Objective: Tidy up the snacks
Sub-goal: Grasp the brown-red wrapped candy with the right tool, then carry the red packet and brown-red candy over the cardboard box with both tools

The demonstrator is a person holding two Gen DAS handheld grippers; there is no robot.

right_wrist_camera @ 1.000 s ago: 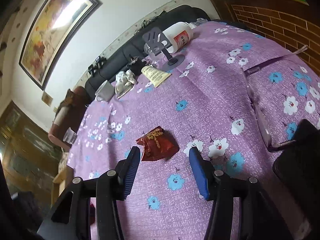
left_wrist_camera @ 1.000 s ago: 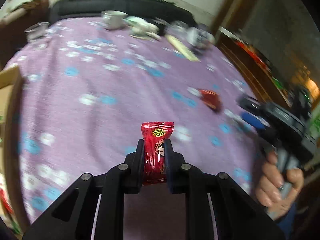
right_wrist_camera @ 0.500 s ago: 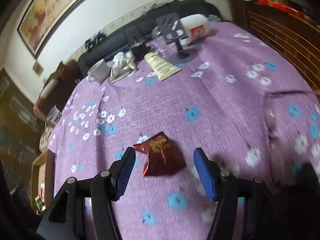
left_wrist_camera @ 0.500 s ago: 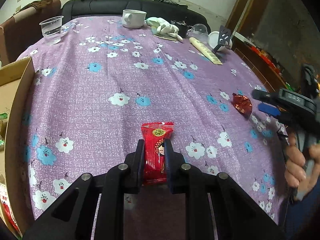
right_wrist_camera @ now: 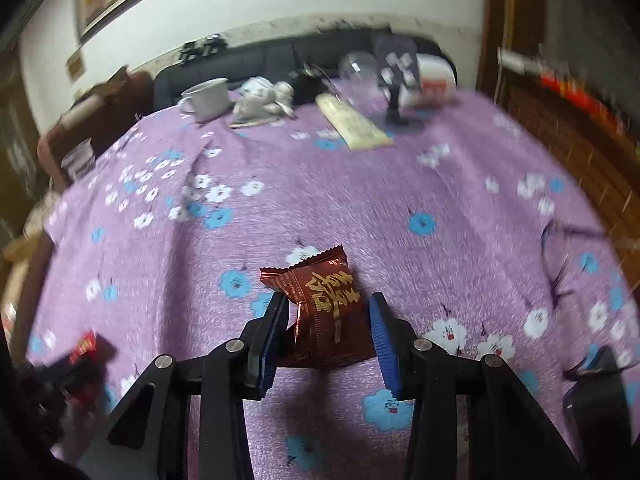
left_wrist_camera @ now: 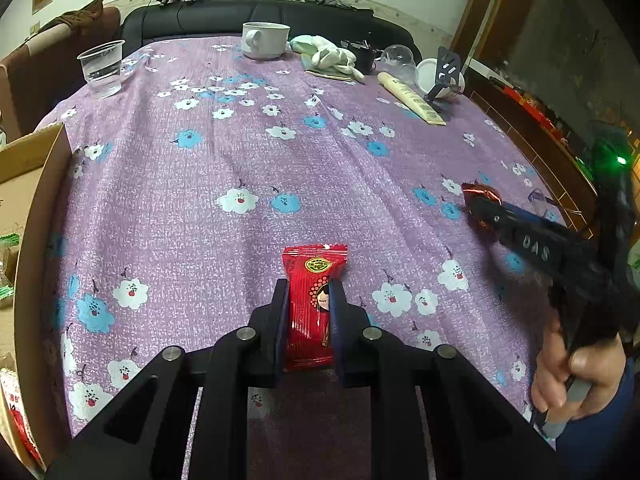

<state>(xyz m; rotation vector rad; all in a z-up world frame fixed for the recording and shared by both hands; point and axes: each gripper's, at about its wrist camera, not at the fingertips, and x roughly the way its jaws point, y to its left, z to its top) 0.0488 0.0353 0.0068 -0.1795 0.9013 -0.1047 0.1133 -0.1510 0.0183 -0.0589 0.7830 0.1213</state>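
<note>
My left gripper (left_wrist_camera: 307, 292) is shut on a bright red snack packet (left_wrist_camera: 312, 304) with a cartoon face and holds it upright above the purple flowered tablecloth (left_wrist_camera: 240, 160). My right gripper (right_wrist_camera: 327, 308) is open, with its jaws on either side of a dark red snack packet (right_wrist_camera: 326, 312) with gold lettering that lies on the cloth. The pads stand a little apart from the packet. The left wrist view shows the right gripper (left_wrist_camera: 480, 206) over that dark packet (left_wrist_camera: 482, 194) at the right.
A cardboard box (left_wrist_camera: 24, 200) stands at the table's left edge. At the far end are a plastic cup (left_wrist_camera: 102, 68), a white mug (left_wrist_camera: 264, 40), a crumpled cloth (left_wrist_camera: 328, 54), a cream tube (left_wrist_camera: 412, 98) and a phone stand (left_wrist_camera: 444, 76). Glasses (right_wrist_camera: 560, 256) lie right.
My right gripper has moved forward so its jaws now straddle the dark red packet, and they have narrowed. My left gripper still holds the bright red packet and has shifted its view.
</note>
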